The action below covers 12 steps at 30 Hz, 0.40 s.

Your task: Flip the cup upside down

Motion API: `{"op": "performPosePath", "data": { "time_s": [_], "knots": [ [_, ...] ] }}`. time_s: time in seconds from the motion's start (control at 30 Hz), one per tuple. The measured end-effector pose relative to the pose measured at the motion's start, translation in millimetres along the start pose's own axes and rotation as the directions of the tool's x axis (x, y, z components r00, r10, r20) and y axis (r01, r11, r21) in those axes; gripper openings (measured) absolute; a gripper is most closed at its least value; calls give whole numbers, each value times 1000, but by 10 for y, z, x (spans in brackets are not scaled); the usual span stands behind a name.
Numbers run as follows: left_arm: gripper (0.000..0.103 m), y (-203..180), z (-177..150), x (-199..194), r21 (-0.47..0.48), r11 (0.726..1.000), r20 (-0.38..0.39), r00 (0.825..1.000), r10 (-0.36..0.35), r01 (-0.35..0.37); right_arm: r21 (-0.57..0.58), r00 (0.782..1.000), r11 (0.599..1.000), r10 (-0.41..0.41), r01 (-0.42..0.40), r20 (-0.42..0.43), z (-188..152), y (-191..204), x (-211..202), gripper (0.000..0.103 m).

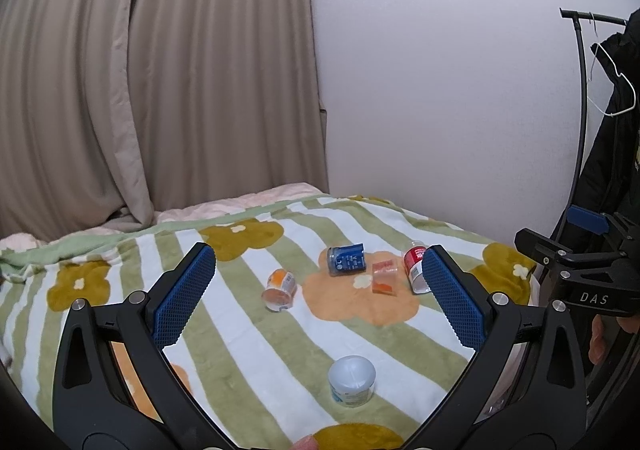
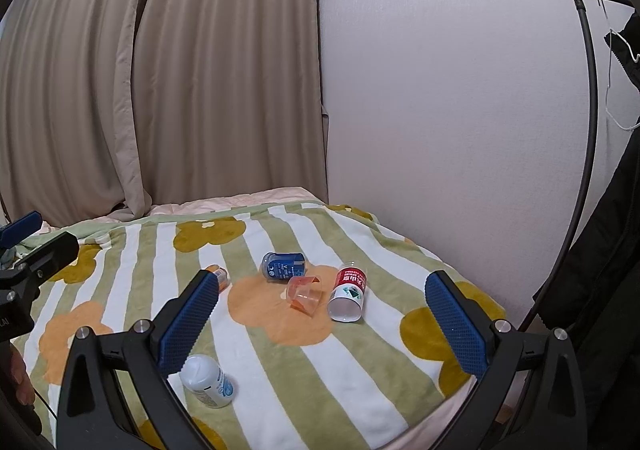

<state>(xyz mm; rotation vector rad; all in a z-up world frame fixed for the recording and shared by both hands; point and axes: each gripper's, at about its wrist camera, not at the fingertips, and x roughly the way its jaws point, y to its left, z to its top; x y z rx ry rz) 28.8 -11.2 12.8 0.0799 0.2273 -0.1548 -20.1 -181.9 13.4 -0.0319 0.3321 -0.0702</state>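
Red cup (image 2: 347, 291), "SPRING" label

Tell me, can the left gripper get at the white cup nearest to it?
Probably yes. The left gripper is open, and the white cup stands alone on the blanket between its fingers, with nothing in the way.

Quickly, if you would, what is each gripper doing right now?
Left gripper: open, holding nothing, above the blanket.
Right gripper: open, holding nothing.
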Motion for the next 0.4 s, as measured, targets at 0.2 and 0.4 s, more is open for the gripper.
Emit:
{"op": "performPosePath", "data": {
  "time_s": [0.2, 0.4],
  "knots": [
    [103, -16, 5, -39, 10, 1000, 21, 1000, 11, -11, 0, 1000, 1000, 2, -2, 0, 2, -1, -1, 103],
    [103, 12, 11, -52, 1, 1000, 36, 999, 7, -7, 1, 1000, 1000, 2, -2, -1, 3, -5, -2, 103]
  ]
}}
